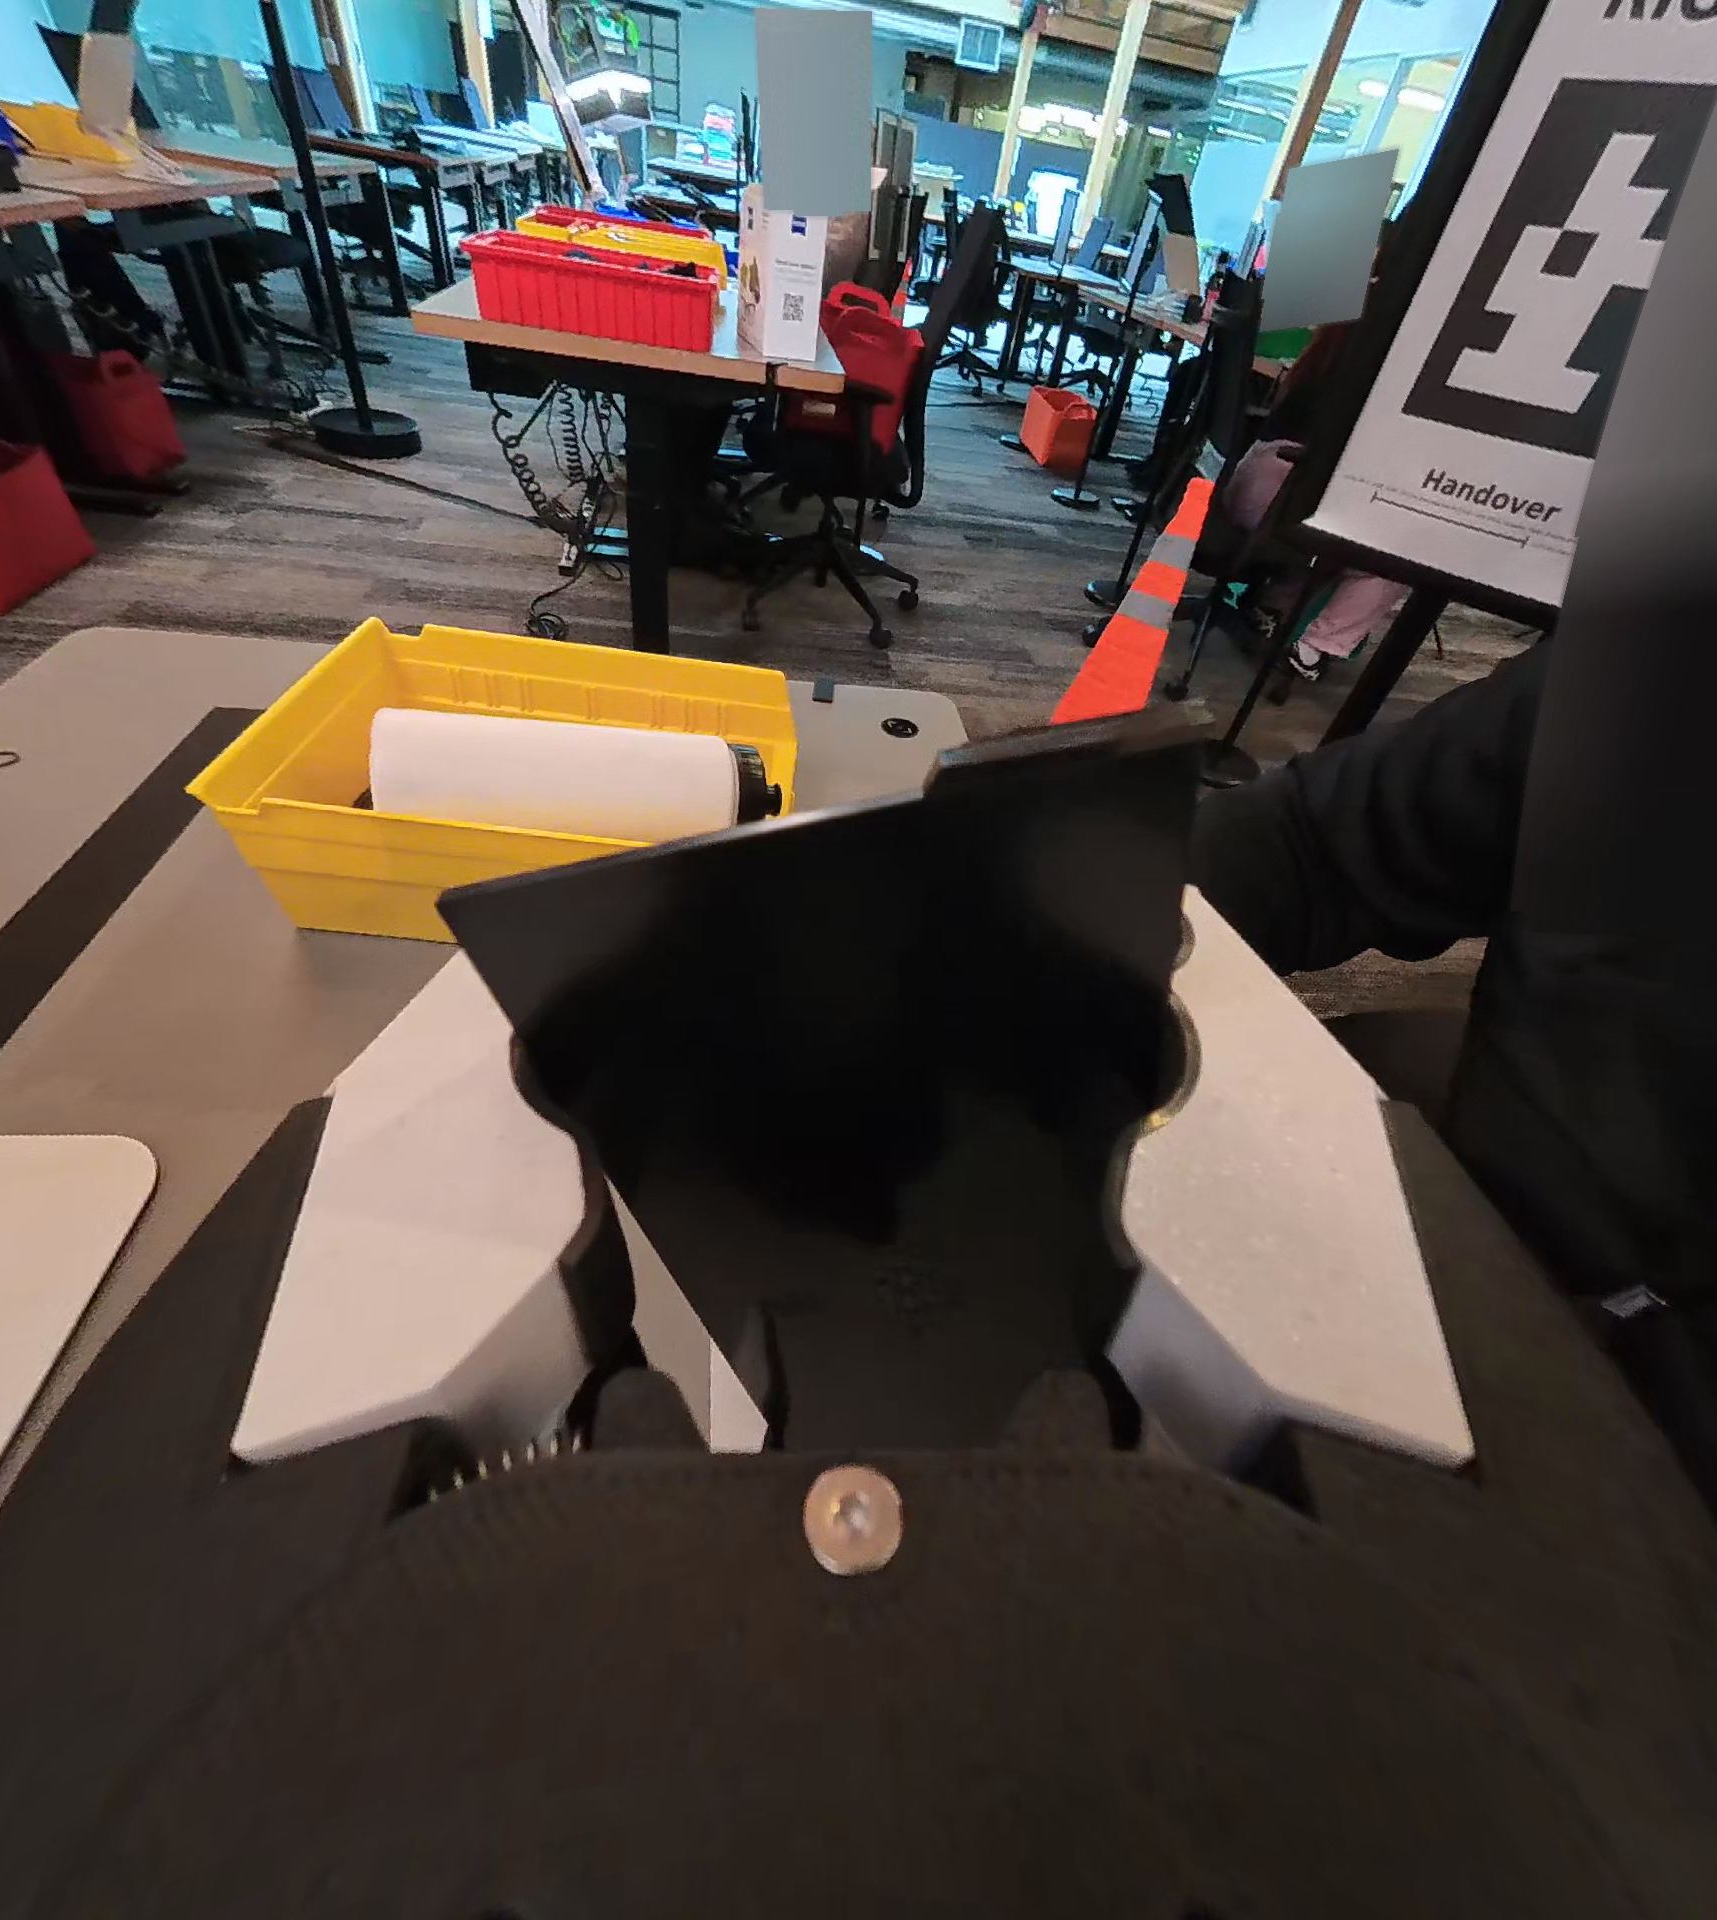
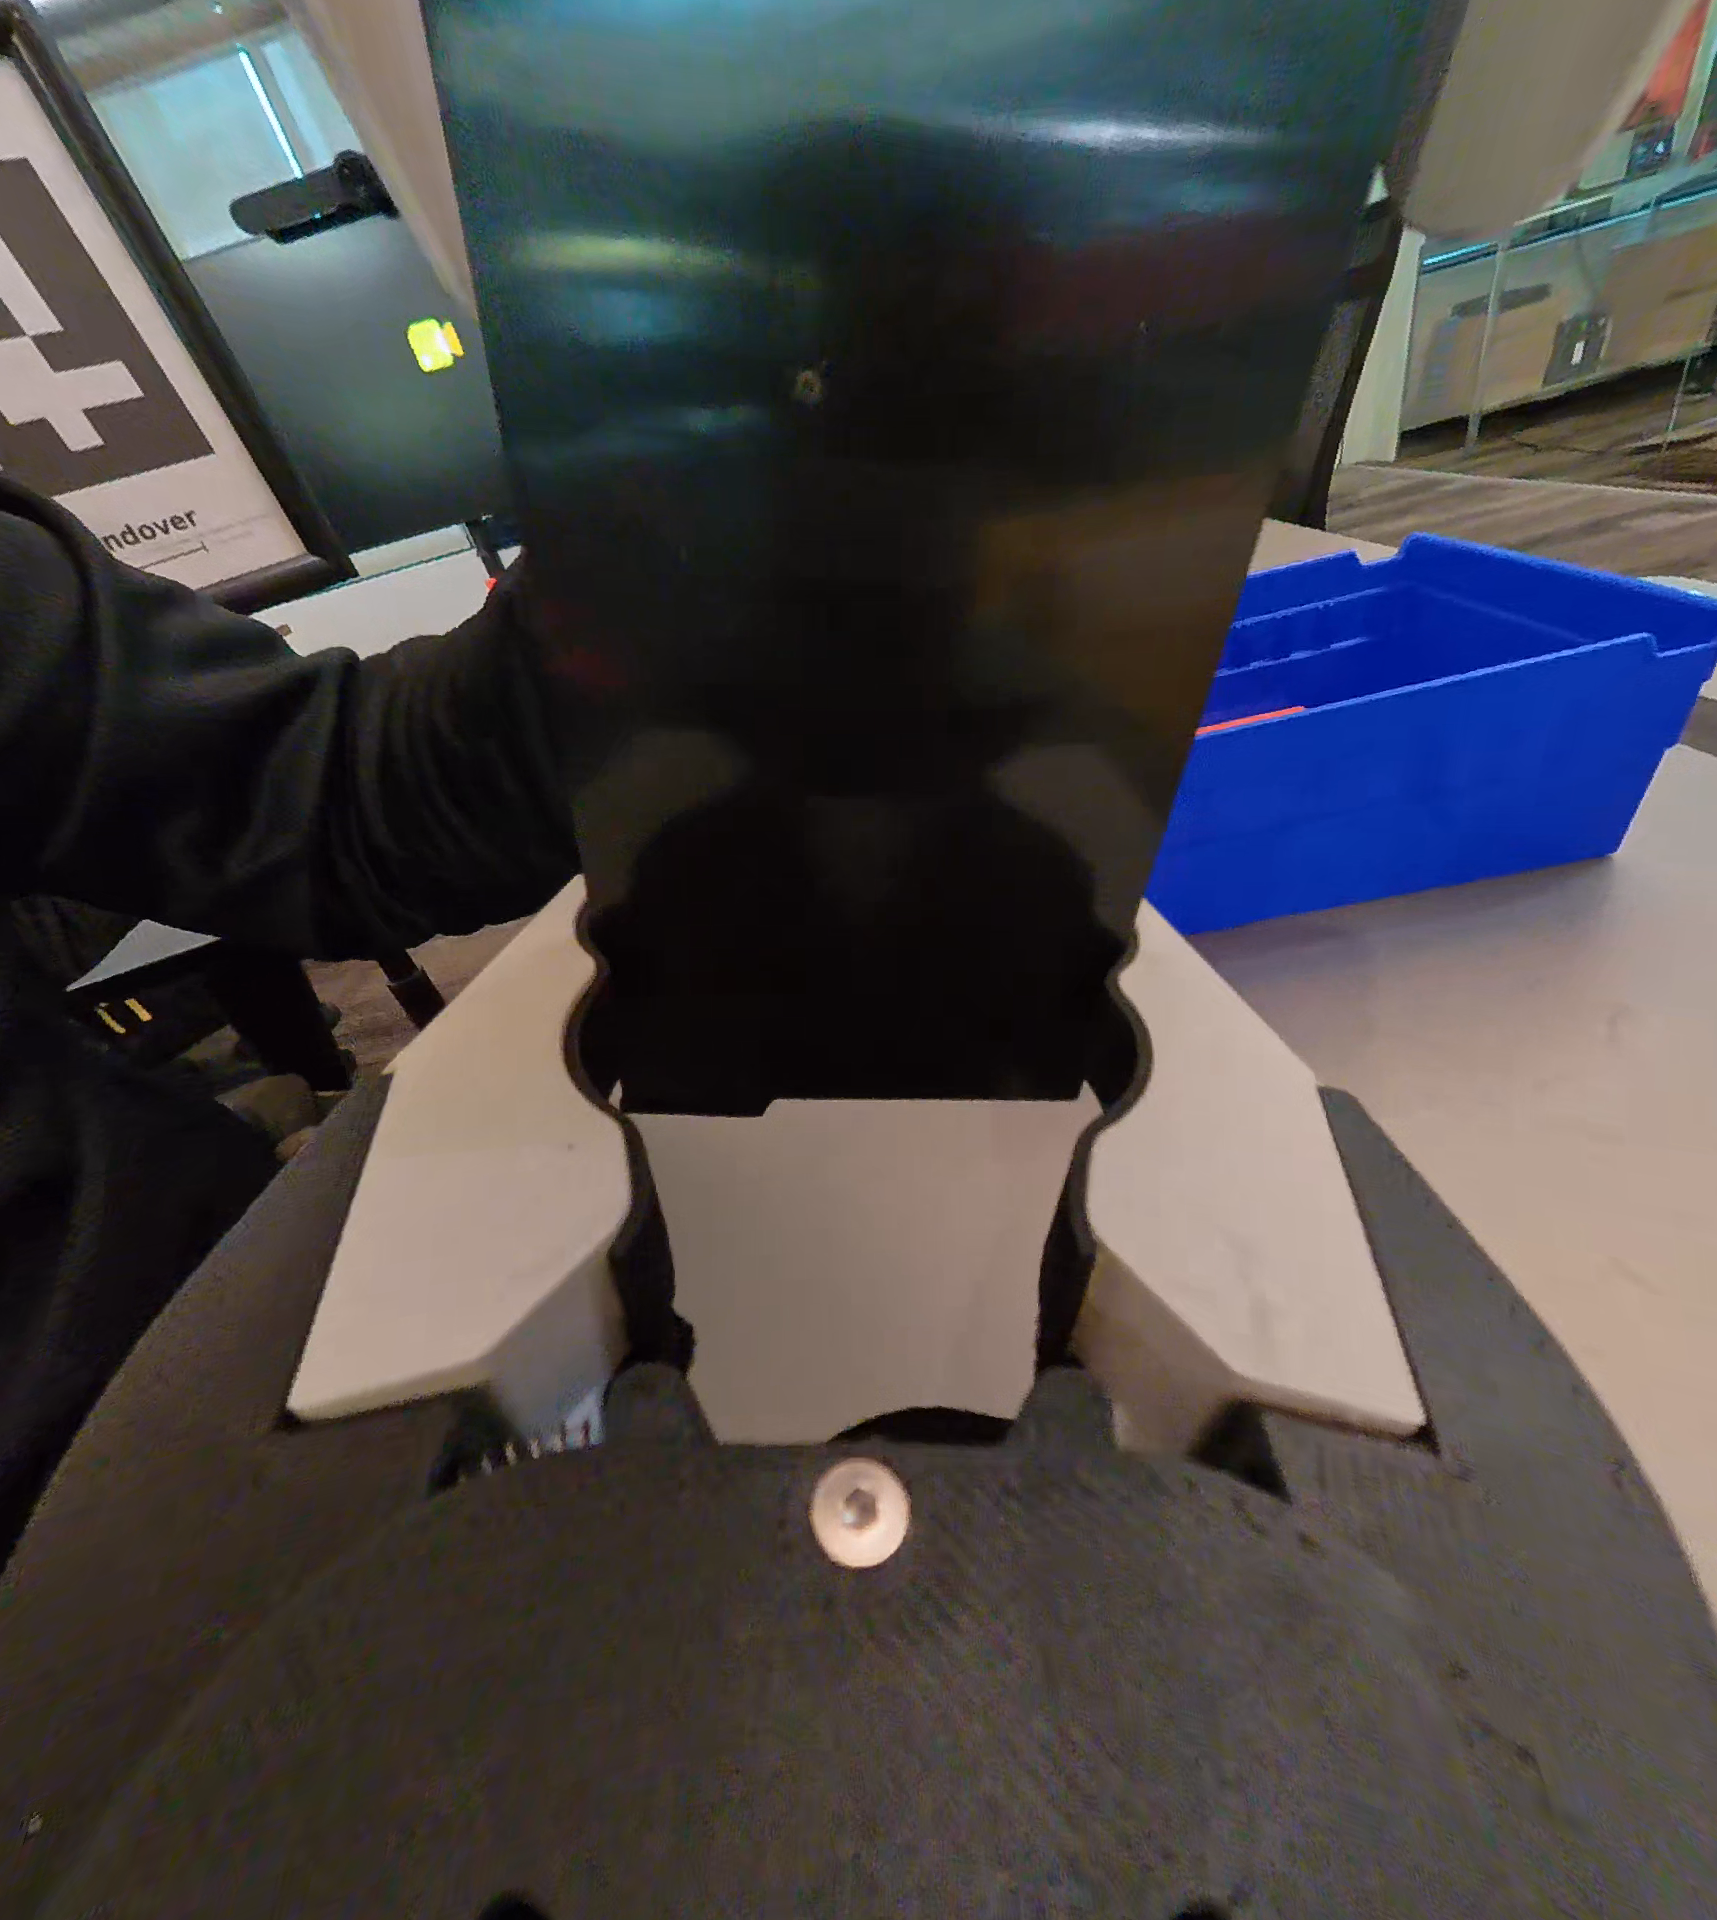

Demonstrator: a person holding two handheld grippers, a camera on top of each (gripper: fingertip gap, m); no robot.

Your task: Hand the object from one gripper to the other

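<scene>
A glossy black flat panel (image 2: 864,416) rises in front of my right gripper (image 2: 859,987). Its lower end sits between the white fingers (image 2: 480,1164), which are shut on its side edges. In the left wrist view the same panel (image 1: 833,935) is tilted, with a lower corner down between the fingers (image 1: 438,1174) of my left gripper (image 1: 849,997). Those fingers stand wider apart, on either side of the panel. The panel hides each gripper from the other's view.
A yellow bin (image 1: 334,852) holding a white cylinder (image 1: 553,774) stands on the grey table ahead and to the left. A blue bin (image 2: 1436,790) stands on the table (image 2: 1456,1091) to the right. A black sleeve (image 2: 158,748) and a framed sign (image 1: 1519,312) are close by. There is about 15 centimeters between the tips of the two grippers.
</scene>
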